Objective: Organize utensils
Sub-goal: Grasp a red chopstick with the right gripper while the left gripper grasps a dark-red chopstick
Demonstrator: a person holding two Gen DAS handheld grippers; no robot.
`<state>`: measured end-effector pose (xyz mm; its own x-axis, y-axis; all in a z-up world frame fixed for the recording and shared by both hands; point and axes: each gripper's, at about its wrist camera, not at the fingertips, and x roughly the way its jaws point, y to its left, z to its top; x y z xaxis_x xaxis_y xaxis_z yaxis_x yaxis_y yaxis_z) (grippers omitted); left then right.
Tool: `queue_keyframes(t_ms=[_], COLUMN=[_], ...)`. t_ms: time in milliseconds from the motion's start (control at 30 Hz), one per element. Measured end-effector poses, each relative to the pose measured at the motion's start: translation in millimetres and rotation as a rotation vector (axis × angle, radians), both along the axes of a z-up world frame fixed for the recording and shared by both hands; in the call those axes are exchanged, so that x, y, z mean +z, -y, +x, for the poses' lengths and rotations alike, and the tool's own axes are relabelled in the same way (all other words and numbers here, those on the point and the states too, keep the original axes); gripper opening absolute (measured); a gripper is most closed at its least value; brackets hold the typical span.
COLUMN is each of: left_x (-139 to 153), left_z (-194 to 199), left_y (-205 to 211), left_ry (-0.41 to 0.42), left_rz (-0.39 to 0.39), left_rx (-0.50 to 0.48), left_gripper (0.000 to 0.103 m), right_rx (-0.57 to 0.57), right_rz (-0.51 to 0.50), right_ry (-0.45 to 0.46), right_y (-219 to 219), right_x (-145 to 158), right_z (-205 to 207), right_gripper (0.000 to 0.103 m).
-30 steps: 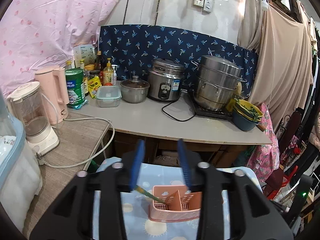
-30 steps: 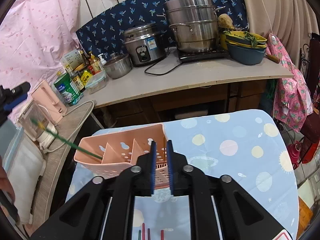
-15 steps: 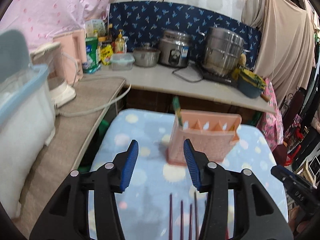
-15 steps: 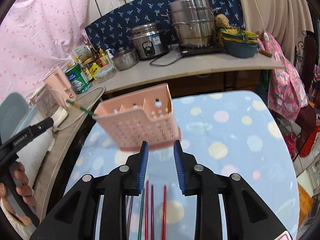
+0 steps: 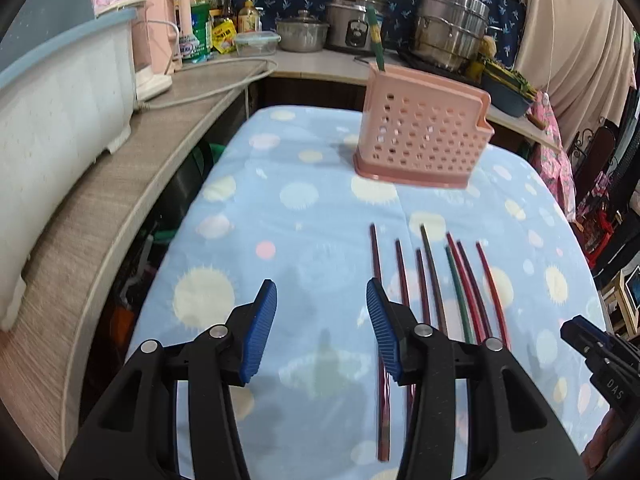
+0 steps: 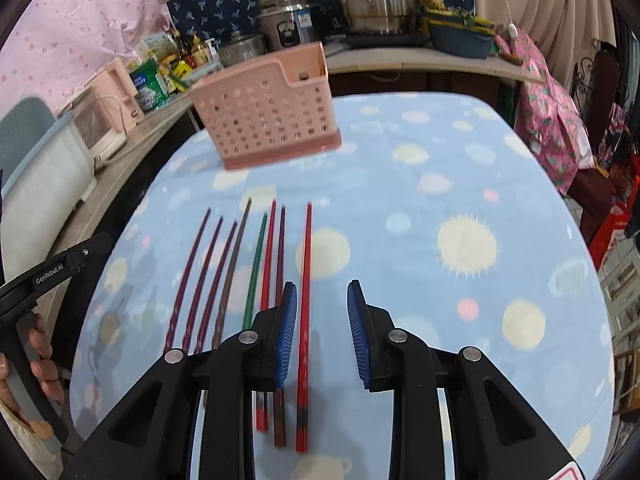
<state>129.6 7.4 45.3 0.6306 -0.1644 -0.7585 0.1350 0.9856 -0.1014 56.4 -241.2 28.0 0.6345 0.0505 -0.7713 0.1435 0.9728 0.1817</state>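
Both grippers hover with jaws apart, holding nothing: left gripper (image 5: 322, 328); right gripper (image 6: 322, 334). Loose chopsticks (image 6: 256, 264) lie on the worktop (image 6: 460, 200); one green chopstick (image 5: 376, 46) stands in the pink holder (image 5: 424, 136).

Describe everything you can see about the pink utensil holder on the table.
The pink utensil holder is a perforated plastic basket with a solid, darker base and a stepped rim that rises higher at one end. It stands upright on the blue spotted tablecloth, beyond the row of chopsticks, apart from them. One green chopstick sticks up from one end. Neither gripper touches it.
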Motion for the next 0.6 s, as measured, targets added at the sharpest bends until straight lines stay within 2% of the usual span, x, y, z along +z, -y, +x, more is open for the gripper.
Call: queue_keyframes(t_ms=[300,600], left_x=[-29.2,-46.0], left_z=[-39.0,-58.2], left_y=[9.0,14.5], left_ry=[-0.066,-0.108], left_rz=[0.031,0.055], left_rx=[-0.04,-0.065], left_gripper=[0.045,0.045], right_rx=[0.011,0.025], right_rz=[-0.028,-0.038], right_ry=[-0.044,-0.076], right_y=[-17.2,-29.0], right_x=[-25.5,-40.2], right_z=[-30.2,-39.5], right_gripper=[0.026,0.026])
